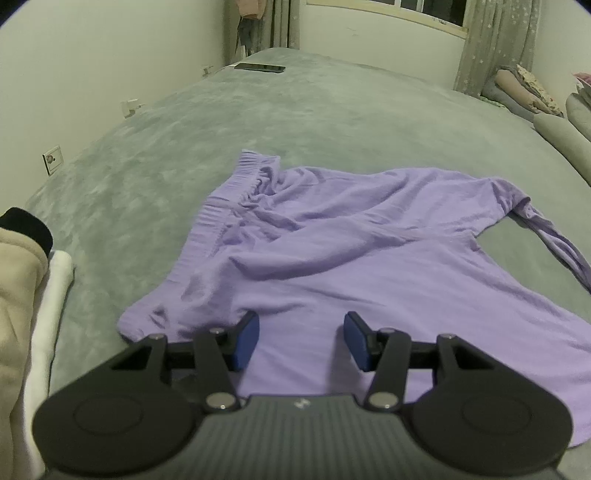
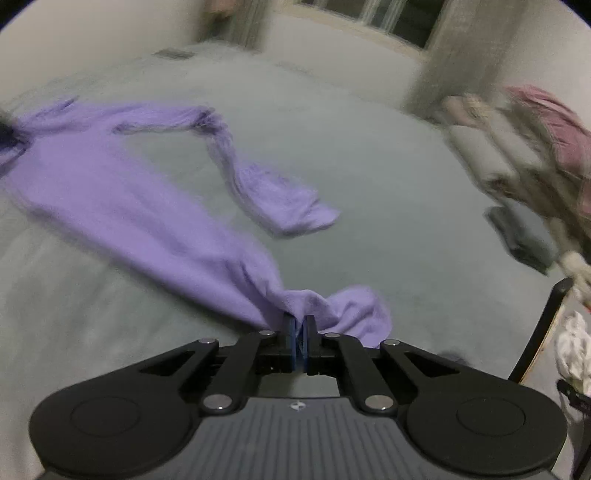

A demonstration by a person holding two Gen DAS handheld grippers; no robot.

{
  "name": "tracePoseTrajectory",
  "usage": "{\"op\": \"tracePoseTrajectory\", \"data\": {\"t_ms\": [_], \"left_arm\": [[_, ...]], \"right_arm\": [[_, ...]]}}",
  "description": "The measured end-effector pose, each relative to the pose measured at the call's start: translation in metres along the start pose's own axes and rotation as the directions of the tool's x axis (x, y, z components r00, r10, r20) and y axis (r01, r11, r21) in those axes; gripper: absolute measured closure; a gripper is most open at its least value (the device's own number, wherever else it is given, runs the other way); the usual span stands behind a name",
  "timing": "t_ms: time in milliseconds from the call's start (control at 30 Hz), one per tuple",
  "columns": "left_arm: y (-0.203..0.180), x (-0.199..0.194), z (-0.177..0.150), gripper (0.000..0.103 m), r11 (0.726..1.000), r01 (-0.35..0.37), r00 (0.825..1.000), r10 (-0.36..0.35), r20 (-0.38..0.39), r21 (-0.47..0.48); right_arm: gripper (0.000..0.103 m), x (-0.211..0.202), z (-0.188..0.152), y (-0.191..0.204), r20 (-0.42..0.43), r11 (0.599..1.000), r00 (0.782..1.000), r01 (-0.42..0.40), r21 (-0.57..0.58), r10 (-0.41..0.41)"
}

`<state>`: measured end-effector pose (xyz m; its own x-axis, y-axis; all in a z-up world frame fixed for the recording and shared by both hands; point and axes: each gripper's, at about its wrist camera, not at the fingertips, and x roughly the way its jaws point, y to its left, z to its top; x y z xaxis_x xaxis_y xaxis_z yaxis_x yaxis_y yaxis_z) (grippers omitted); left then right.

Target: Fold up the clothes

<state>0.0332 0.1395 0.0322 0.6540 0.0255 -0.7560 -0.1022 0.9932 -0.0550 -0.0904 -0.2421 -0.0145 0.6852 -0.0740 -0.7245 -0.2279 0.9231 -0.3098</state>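
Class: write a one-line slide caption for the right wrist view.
Right gripper shut on a purple garment spread across the grey bed.

A bedroom in someone's home, seen from both my wrist cameras.

I'm looking across a wide bed (image 1: 295,122) covered in a grey plush spread that fills most of both views. Plain pale walls (image 1: 110,55) close it in, with wall sockets (image 1: 53,159) just above the bed's edge on one side. At the far end a window (image 1: 424,7) sits beside a patterned curtain (image 1: 491,44), and pillows and cushions (image 1: 524,92) are heaped under it. A dark phone (image 1: 260,67) lies on the far corner of the spread. Folded beige and white clothes (image 1: 22,295) are stacked at the near edge, and a lilac garment (image 1: 369,240) is spread across the bed.
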Motion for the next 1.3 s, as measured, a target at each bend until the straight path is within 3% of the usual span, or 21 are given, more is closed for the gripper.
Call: {"op": "tracePoseTrajectory", "data": {"t_ms": [133,333,400,433,467,500,567,667,700,733,767,800,1000,1100,1300], "left_arm": [[-0.001,0.001,0.0,0.055,1.0,-0.007,1.0,0.007,0.001,0.01],[0.0,0.001,0.001,0.055,1.0,-0.006,1.0,0.006,0.0,0.003],[-0.001,0.002,0.001,0.054,1.0,-0.008,1.0,0.008,0.001,0.007],[-0.002,0.003,0.0,0.053,1.0,-0.011,1.0,0.011,0.002,0.015],[-0.003,0.002,-0.001,0.053,1.0,-0.015,1.0,0.015,0.004,0.024],[-0.003,0.002,-0.002,0.053,1.0,-0.016,1.0,0.016,0.004,0.026],[-0.003,0.002,-0.002,0.053,0.999,-0.018,1.0,0.017,0.005,0.028],[-0.004,0.003,-0.001,0.053,1.0,-0.019,1.0,0.018,0.004,0.026],[-0.004,0.002,-0.001,0.053,0.999,-0.02,1.0,0.02,0.005,0.029],[-0.005,0.002,-0.001,0.052,0.999,-0.02,1.0,0.02,0.005,0.03],[-0.005,0.003,-0.001,0.052,0.999,-0.019,1.0,0.019,0.005,0.031],[-0.005,0.003,-0.001,0.052,0.999,-0.019,1.0,0.019,0.005,0.03],[-0.005,0.003,-0.002,0.052,0.999,-0.018,1.0,0.018,0.006,0.028],[-0.005,0.003,-0.002,0.052,0.999,-0.017,1.0,0.017,0.005,0.029],[-0.003,0.003,-0.001,0.052,1.0,-0.013,1.0,0.013,0.003,0.029]], "right_arm": [[0.1,0.003,-0.021,-0.001,-0.089,0.998,0.996,-0.006,-0.055,0.001],[0.1,-0.01,-0.033,-0.007,-0.107,0.998,0.993,0.041,-0.043,-0.045],[0.099,-0.012,-0.029,-0.018,-0.073,0.999,0.997,0.034,0.04,-0.031],[0.091,-0.008,-0.027,-0.028,-0.056,0.993,0.998,0.027,0.114,-0.021],[0.073,-0.001,-0.026,-0.04,-0.04,0.979,0.999,0.02,0.205,-0.012],[0.065,0.006,-0.025,-0.051,-0.031,0.958,0.999,0.024,0.287,-0.016],[0.062,0.021,-0.028,-0.068,-0.032,0.898,0.999,0.034,0.438,-0.022],[0.061,0.038,-0.036,-0.084,0.017,0.814,0.999,-0.047,0.579,0.046],[0.061,0.041,-0.035,-0.084,0.024,0.811,0.998,-0.055,0.583,0.051],[0.069,0.042,-0.033,-0.082,0.03,0.814,0.998,-0.061,0.577,0.054],[0.09,0.043,-0.032,-0.081,0.035,0.818,0.998,-0.068,0.572,0.058],[0.099,0.045,-0.03,-0.079,0.04,0.821,0.997,-0.074,0.566,0.062],[0.1,0.007,-0.02,-0.076,0.079,0.864,0.997,-0.045,0.501,0.006],[0.1,-0.021,-0.021,-0.083,0.083,0.889,0.995,0.011,0.458,-0.055],[0.1,-0.031,-0.023,-0.085,-0.013,0.931,0.995,0.102,0.351,-0.104]]}}
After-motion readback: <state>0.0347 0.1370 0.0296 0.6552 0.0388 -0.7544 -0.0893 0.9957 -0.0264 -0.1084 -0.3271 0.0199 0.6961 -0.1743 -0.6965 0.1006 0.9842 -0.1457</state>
